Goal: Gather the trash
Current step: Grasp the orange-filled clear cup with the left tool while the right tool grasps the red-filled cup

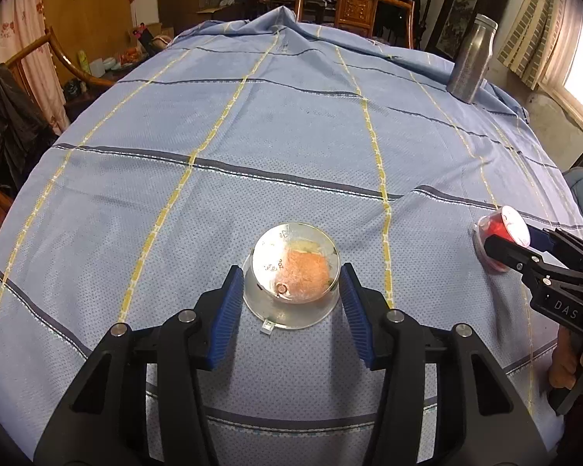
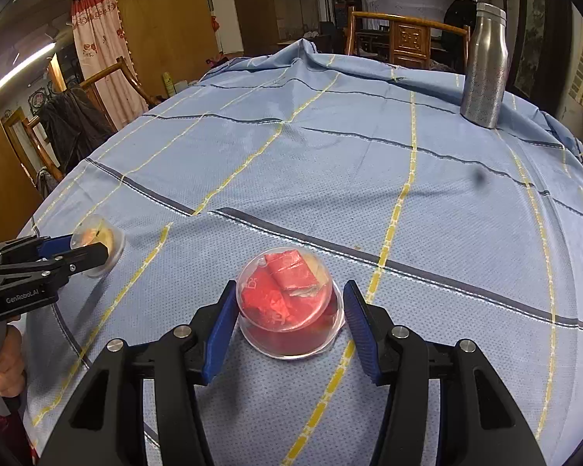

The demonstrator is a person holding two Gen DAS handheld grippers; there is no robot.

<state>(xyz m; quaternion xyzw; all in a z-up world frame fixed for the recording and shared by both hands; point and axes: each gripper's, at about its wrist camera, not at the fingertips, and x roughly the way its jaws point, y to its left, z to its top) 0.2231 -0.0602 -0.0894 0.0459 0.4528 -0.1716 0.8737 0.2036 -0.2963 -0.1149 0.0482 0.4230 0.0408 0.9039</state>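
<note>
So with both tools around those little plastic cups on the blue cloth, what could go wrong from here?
1. Both cups look like thin clear plastic: the left tool could crush or pop the orange-filled cup.
2. The right tool straddles the domed red-filled cup; the pads might slip off its rounded side.
3. The tablecloth lies loose and wrinkled, so dragging a cup could bunch it and perhaps unsettle the upright steel bottle.

Our table [image 1: 252, 124] under a blue checked cloth [image 1: 136, 194]

On it we see two upturned cups [image 1: 291, 283] [image 2: 289, 306] and a steel bottle [image 2: 486, 66].
</note>
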